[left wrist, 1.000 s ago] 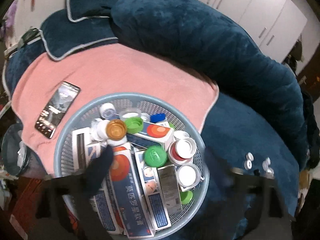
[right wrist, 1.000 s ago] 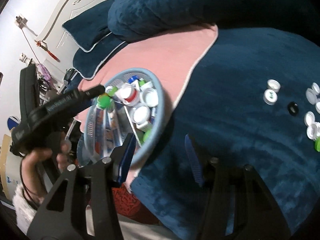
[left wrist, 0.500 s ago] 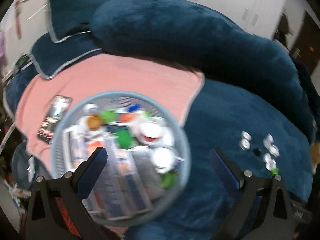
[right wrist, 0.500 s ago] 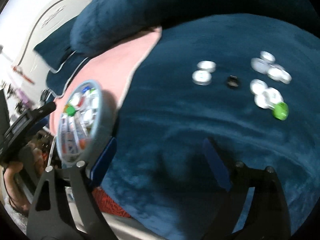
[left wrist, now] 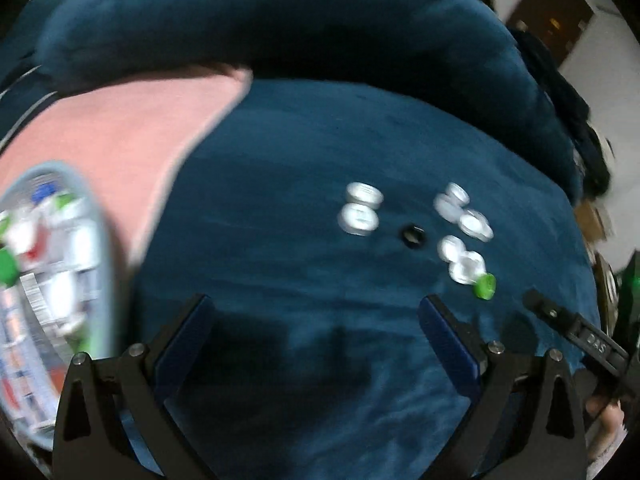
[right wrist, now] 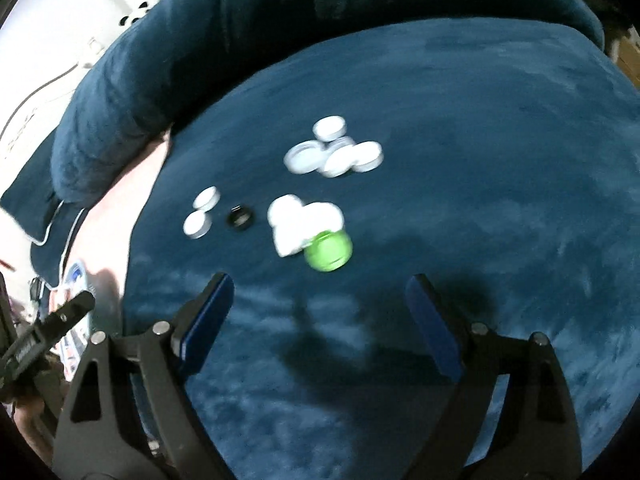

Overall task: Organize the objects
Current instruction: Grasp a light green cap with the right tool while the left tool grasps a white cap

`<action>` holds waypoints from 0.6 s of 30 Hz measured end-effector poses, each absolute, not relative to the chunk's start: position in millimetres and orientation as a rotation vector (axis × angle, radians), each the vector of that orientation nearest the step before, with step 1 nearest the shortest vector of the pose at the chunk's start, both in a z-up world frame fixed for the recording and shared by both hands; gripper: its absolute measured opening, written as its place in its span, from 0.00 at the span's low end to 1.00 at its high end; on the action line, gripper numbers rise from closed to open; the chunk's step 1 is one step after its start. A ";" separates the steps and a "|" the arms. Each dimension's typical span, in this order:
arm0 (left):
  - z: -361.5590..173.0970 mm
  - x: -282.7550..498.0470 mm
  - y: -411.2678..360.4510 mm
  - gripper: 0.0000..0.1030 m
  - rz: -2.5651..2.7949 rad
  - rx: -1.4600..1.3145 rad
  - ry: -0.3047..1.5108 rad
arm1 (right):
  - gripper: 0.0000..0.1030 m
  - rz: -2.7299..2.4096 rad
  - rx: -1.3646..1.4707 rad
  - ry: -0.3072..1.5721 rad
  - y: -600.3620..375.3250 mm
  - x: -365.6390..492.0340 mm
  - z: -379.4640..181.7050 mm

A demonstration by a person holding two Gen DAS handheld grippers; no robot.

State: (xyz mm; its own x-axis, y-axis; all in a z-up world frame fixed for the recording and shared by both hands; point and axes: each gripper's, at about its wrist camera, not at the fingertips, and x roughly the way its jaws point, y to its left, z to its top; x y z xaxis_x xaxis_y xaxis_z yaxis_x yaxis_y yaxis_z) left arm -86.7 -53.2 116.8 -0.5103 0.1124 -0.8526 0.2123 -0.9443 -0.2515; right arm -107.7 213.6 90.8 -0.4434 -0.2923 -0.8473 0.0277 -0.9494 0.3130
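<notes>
Several white bottle caps point(left wrist: 358, 216) lie loose on the dark blue blanket point(left wrist: 304, 168), with a black cap point(left wrist: 412, 236) among them and a green cap point(left wrist: 485, 286) at the near right. In the right wrist view the green cap point(right wrist: 328, 250) lies just ahead of the white caps point(right wrist: 304, 220) and the black cap point(right wrist: 239, 217). My left gripper point(left wrist: 316, 312) is open and empty above the blanket. My right gripper point(right wrist: 320, 290) is open and empty, just short of the green cap. The grey basket point(left wrist: 102, 240) full of caps and boxes sits at the far left.
A pink towel point(left wrist: 120, 128) lies under the basket. A thick blue duvet roll point(left wrist: 280, 20) runs along the back. The right gripper's body point(left wrist: 576, 336) shows at the left view's right edge; the left gripper's body point(right wrist: 44, 340) shows at the right view's left edge.
Both grippers have swung right, away from the basket and toward the loose caps. The left gripper, over the basket a second ago, now faces the blanket. Both views are motion-blurred.
</notes>
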 end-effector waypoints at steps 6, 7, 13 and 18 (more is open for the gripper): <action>94.6 -116.4 -8.3 0.99 -2.688 1.593 0.490 | 0.82 -2.458 1.552 -0.283 215.8 -125.1 70.1; 91.9 -118.7 -6.6 0.99 -2.690 1.595 0.506 | 0.80 -2.434 1.555 -0.250 210.3 -128.8 64.7; 79.0 -131.8 1.3 0.98 -2.700 1.604 0.565 | 0.44 -2.405 1.603 -0.115 195.7 -139.5 39.5; 69.1 -149.9 31.4 0.88 -2.774 1.647 0.550 | 0.21 -2.491 1.594 -0.205 221.9 -128.6 46.6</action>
